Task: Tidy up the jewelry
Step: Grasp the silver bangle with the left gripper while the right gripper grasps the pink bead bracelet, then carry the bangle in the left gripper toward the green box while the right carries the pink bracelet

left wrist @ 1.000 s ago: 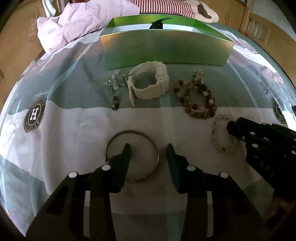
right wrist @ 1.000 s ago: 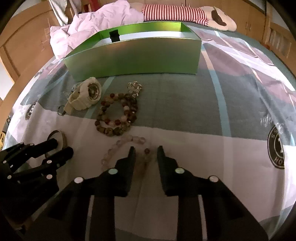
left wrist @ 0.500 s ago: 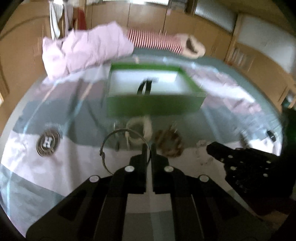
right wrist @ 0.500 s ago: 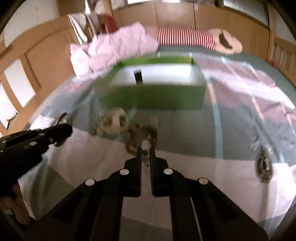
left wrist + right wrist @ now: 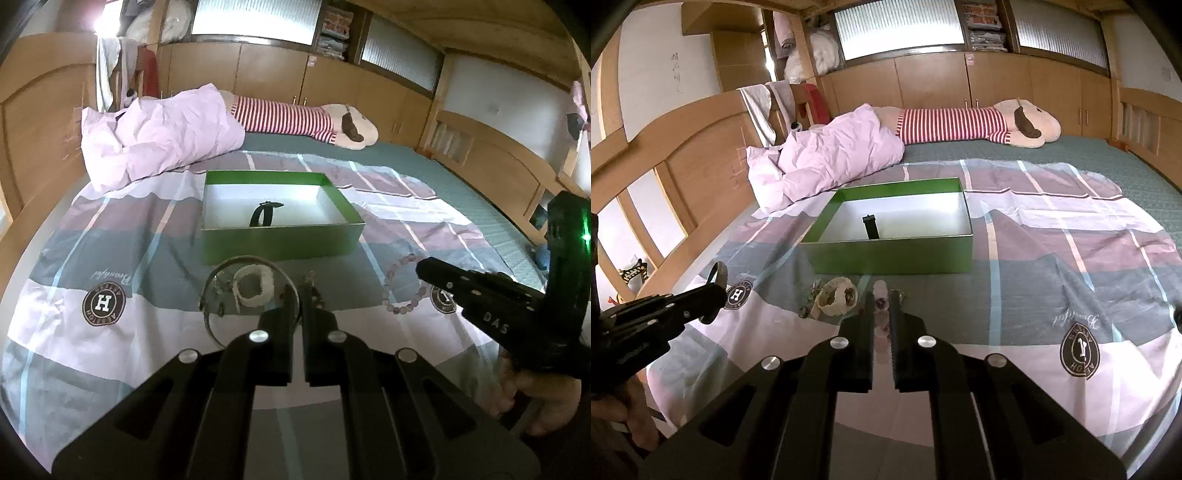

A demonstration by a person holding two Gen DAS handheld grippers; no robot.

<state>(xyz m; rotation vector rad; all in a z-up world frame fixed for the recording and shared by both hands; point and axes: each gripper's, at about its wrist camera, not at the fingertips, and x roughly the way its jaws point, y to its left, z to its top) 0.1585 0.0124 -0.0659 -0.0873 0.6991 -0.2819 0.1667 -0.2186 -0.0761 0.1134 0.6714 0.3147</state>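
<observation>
My left gripper [image 5: 298, 299] is shut on a thin metal bangle [image 5: 214, 284] and holds it up above the bed. My right gripper [image 5: 882, 306] is shut on a pale pink bead bracelet [image 5: 880, 291], also lifted; the bracelet hangs from it in the left wrist view [image 5: 400, 290]. The open green box [image 5: 280, 218] lies on the bed ahead with a black watch [image 5: 263, 215] inside. A white watch [image 5: 837, 300] and small trinkets [image 5: 812, 291] lie on the sheet in front of the box. A dark bead bracelet [image 5: 314, 291] is mostly hidden behind my left fingers.
A crumpled pink duvet [image 5: 159, 136] and a striped plush toy [image 5: 975, 122] lie at the far end of the bed. Wooden bed rails [image 5: 683, 177] run along both sides. The patterned sheet [image 5: 1071, 280] stretches to the right of the box.
Both grippers closed, the left on the metal bangle, the right on the pink bead bracelet, and both lifted them off the sheet, rising and pulling back from the box.
</observation>
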